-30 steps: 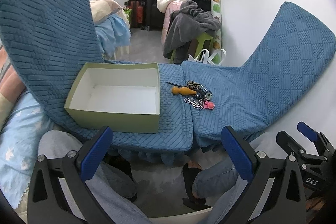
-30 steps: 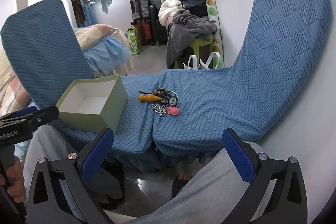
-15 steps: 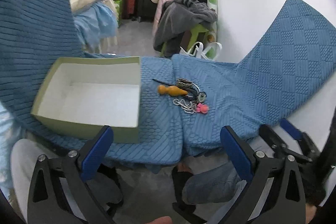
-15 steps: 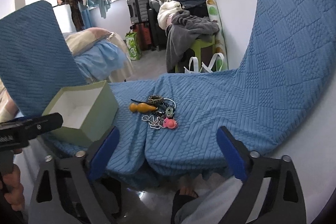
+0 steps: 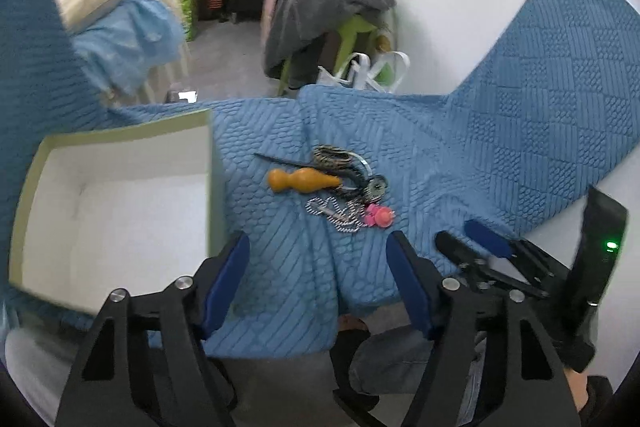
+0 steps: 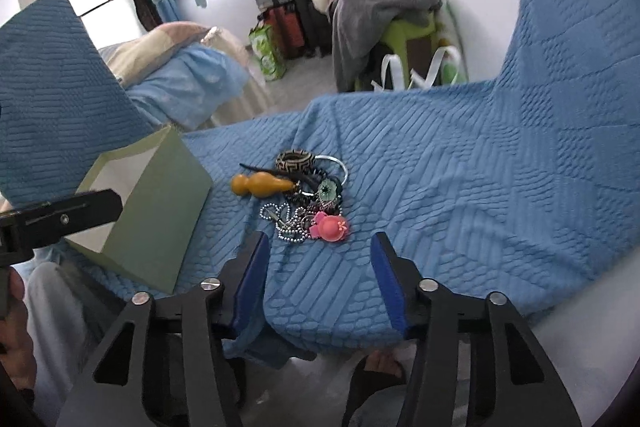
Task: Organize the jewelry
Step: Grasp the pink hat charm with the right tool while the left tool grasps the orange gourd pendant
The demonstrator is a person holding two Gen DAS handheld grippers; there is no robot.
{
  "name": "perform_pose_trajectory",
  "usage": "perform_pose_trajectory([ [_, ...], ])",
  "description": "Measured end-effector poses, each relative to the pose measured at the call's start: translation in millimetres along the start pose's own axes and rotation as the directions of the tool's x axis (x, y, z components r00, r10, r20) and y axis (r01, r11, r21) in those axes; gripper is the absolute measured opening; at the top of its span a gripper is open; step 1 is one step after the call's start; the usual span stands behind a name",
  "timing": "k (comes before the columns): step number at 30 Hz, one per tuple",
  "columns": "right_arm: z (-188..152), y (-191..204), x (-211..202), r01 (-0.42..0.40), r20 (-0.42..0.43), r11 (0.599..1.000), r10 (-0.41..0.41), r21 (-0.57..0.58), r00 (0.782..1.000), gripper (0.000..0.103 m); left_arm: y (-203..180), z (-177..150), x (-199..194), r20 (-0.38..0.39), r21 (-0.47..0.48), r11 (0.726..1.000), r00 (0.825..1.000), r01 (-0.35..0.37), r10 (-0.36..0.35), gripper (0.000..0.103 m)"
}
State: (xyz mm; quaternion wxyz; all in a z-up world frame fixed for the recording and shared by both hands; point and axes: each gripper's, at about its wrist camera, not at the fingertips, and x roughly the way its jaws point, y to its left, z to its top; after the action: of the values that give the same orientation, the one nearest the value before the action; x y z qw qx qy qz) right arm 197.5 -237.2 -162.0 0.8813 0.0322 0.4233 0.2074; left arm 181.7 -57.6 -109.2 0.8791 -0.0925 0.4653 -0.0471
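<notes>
A small heap of jewelry lies on a blue quilted cover [image 5: 460, 163]: an orange gourd charm [image 5: 302, 181], a patterned bangle [image 5: 332, 155], a bead chain [image 5: 336, 213] and a pink hat charm [image 5: 380, 217]. The heap also shows in the right wrist view: gourd [image 6: 260, 185], bangle [image 6: 295, 161], chain [image 6: 286, 221], pink hat charm [image 6: 331, 225]. An open green box [image 5: 120, 203] with a white, empty inside stands left of the heap; it shows in the right wrist view [image 6: 156, 211] too. My left gripper [image 5: 318, 259] is open, just short of the heap. My right gripper [image 6: 320, 255] is open, close before the pink charm.
The cover's front edge drops off just under both grippers, with my legs and the floor below. The right gripper's fingers [image 5: 484, 247] show at the lower right in the left wrist view. A bed [image 6: 180, 79], a chair piled with clothes [image 6: 380, 3] and suitcases stand behind.
Both grippers have moved forward and down toward the jewelry heap, which now looks larger. Both grippers' fingers stand closer together than before. The box and jewelry have not moved.
</notes>
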Motion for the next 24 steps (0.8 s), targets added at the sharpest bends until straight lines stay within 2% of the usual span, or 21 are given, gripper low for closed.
perform_pose_trajectory([
  [7,12.4,-8.7,44.9,-0.047,-0.078,0.999,0.046,-0.01,0.996,0.042,-10.4,28.2,34.9,-0.1,0.117,0.993,0.995,0.021,-0.009,0.064],
  [10,16.3,-12.5,61.1,-0.074,-0.108,0.997,0.072,-0.013,0.992,0.043,-8.4,41.2,56.0,-0.167,0.144,0.989,0.986,0.033,-0.008,0.063],
  [12,17.2,-11.3,71.3,-0.06,-0.125,0.998,0.056,-0.035,0.991,0.042,-7.3,48.3,64.6,-0.196,0.156,0.987,0.981,0.032,-0.001,0.057],
  [17,19.6,-15.5,91.8,-0.065,-0.17,0.998,0.06,-0.025,0.984,0.043,-8.4,62.2,90.0,-0.287,0.178,0.98,0.957,0.089,-0.035,0.057],
  [18,19.6,-15.9,95.6,-0.07,-0.181,0.997,0.065,-0.022,0.981,0.043,-9.1,64.4,98.8,-0.313,0.186,0.978,0.949,0.091,-0.029,0.056],
  [22,22.7,-17.7,107.4,-0.051,-0.201,0.998,0.044,-0.031,0.979,0.042,-14.7,69.3,117.8,-0.357,0.237,0.969,0.934,0.073,0.017,0.054],
  [24,22.5,-16.5,110.5,-0.051,-0.208,0.998,0.044,-0.031,0.977,0.037,-20.4,68.9,128.1,-0.387,0.281,0.957,0.921,0.073,0.043,0.053],
])
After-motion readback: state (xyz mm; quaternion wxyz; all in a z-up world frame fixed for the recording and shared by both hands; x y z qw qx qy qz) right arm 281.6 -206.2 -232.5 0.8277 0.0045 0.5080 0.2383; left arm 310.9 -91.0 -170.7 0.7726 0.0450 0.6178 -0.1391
